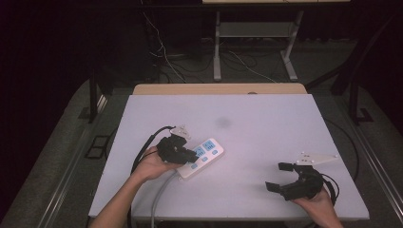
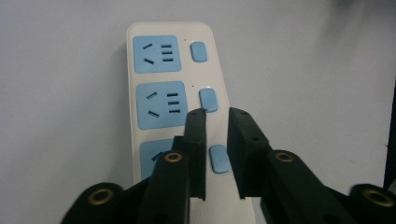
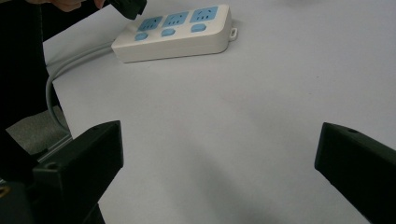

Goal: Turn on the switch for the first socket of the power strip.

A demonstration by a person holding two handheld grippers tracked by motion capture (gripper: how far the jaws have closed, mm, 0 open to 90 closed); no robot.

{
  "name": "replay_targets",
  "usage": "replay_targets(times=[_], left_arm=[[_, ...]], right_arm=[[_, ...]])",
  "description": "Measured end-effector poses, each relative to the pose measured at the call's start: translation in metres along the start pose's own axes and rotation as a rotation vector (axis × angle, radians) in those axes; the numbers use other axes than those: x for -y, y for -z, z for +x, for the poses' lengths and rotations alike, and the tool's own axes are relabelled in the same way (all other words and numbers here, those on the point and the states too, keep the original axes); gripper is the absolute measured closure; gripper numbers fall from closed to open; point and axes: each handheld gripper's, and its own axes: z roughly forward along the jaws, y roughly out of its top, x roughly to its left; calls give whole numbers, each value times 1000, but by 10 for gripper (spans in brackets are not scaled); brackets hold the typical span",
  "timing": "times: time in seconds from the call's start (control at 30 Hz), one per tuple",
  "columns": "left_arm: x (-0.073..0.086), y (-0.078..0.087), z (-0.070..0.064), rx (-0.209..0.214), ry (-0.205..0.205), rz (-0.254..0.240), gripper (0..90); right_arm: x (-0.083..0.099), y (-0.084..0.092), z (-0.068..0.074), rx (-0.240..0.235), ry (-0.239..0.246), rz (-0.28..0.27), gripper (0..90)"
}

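Observation:
A white power strip (image 1: 203,157) with three blue sockets and three blue switches lies at the table's left middle, also seen in the right gripper view (image 3: 173,41). My left gripper (image 1: 192,154) hovers over its near end. In the left gripper view the jaws (image 2: 216,112) stand almost together, with a narrow gap and nothing held, their tips just below the middle switch (image 2: 208,100) and the nearest switch (image 2: 219,159) showing through the gap. My right gripper (image 1: 274,176) rests at the front right, wide open and empty (image 3: 219,140), pointing toward the strip.
The strip's grey cable (image 1: 159,198) runs off the table's front edge beside the left forearm. The white table (image 1: 266,123) has a faint dark smudge (image 1: 222,122) at the middle back. Beyond the far edge are desk legs and cables on the floor.

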Motion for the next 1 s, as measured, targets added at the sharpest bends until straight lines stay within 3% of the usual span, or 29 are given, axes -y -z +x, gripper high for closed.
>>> replay_targets(times=[0.17, 1.0], left_arm=[[0, -2, -1, 3, -6, 11, 888], [1, -16, -3, 15, -44, 95, 892]], right_arm=[[0, 0, 0, 1, 0, 2, 6], [0, 0, 0, 0, 3, 3, 6]])
